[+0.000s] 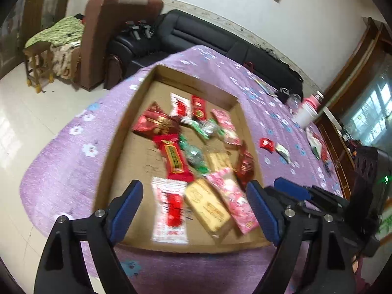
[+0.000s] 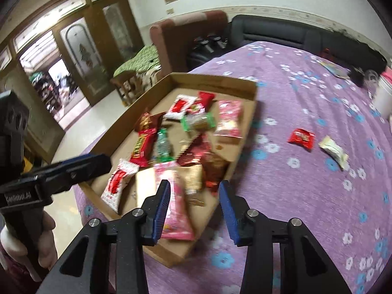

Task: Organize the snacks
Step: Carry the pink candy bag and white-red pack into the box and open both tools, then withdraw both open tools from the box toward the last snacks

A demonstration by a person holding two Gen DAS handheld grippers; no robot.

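Currently, both grippers are hovering over the cardboard tray (image 1: 115,132) collecting the snacks (image 1: 196,161): left gripper (image 1: 196,210) jaws wide and empty, right gripper (image 2: 194,210) jaws partly open and empty. Two packets (image 2: 301,136) are lying apart on the purple-covered bench (image 2: 306,186), apparently uncollected.

wrapper print: motion-blurred, unreadable on the white-and-red snack packet (image 1: 170,210)
shallow brown cardboard tray (image 1: 115,132): near right corner was hidden behind blue-padded right gripper (image 1: 292,188)
white plastic tub (image 2: 384,98): was cut off by frame edge
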